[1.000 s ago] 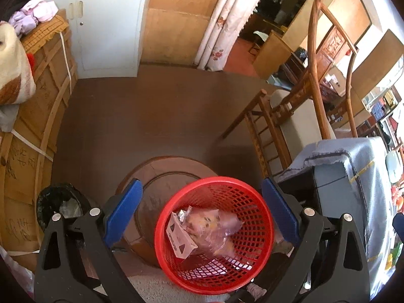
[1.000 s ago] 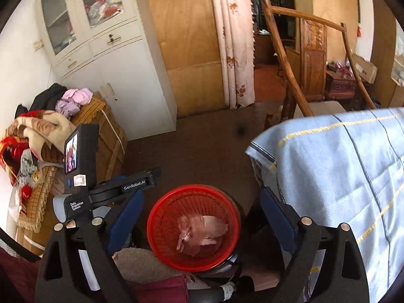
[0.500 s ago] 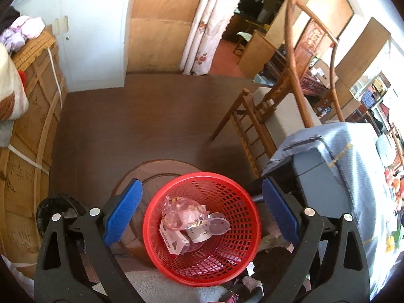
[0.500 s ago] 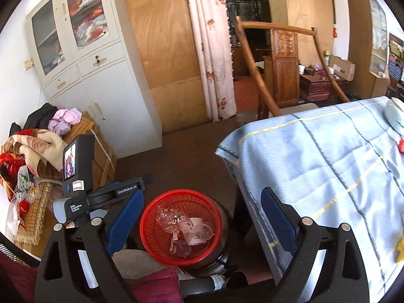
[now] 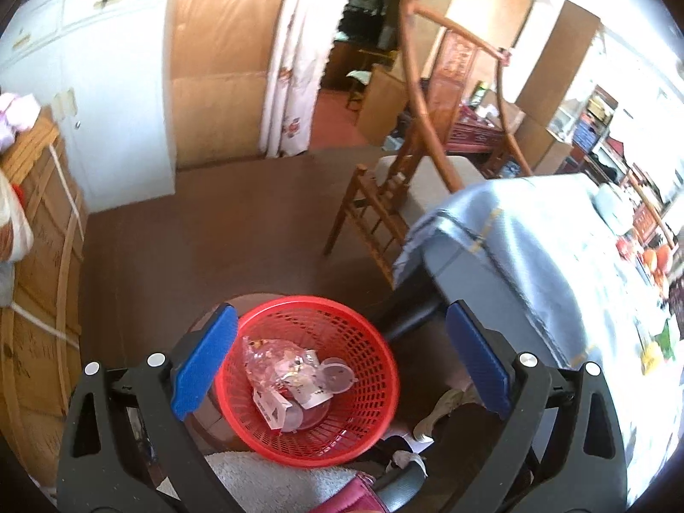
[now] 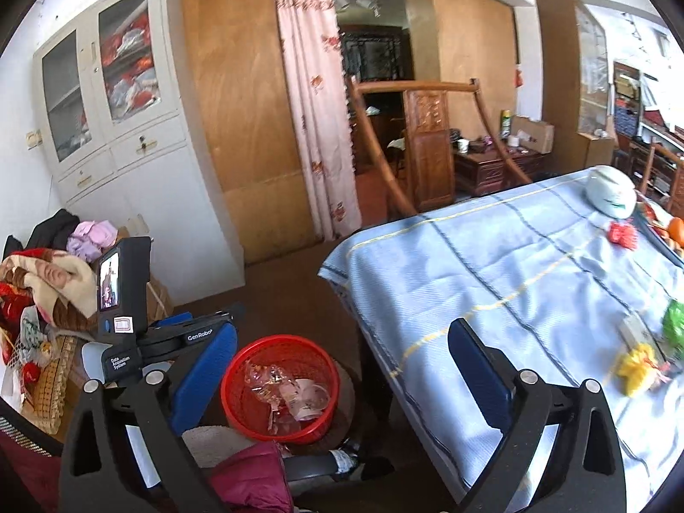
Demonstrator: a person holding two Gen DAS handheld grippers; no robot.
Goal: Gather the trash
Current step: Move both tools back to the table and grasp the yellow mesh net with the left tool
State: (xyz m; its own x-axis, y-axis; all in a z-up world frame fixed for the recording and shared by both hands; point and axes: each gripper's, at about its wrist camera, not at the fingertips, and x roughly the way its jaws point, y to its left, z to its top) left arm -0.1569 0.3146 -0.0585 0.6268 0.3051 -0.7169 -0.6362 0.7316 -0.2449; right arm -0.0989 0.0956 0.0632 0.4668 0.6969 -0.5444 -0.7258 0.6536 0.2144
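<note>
Right wrist view: we see table (image 6: 491,265) under blue cloth, scattered wrappers (image 6: 637,367) at far edge, blurred. Red basket (image 6: 239,384) on floor beside table holds clear plastic bag (image 6: 260,378), cup lids, small carton; exact items hard to make out. Right gripper (image 6: 342,367) jaws just been opening, now wide, nothing between. Left gripper (image 5: 342,359) gaping above basket, empty, touching nothing.

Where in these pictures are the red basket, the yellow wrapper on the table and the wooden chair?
red basket (image 5: 376,367): left wrist view, mesh wall on the right.
yellow wrapper (image 6: 637,367): right wrist view, its crumpled middle.
wooden chair (image 5: 431,145): left wrist view, curved back post.
</note>
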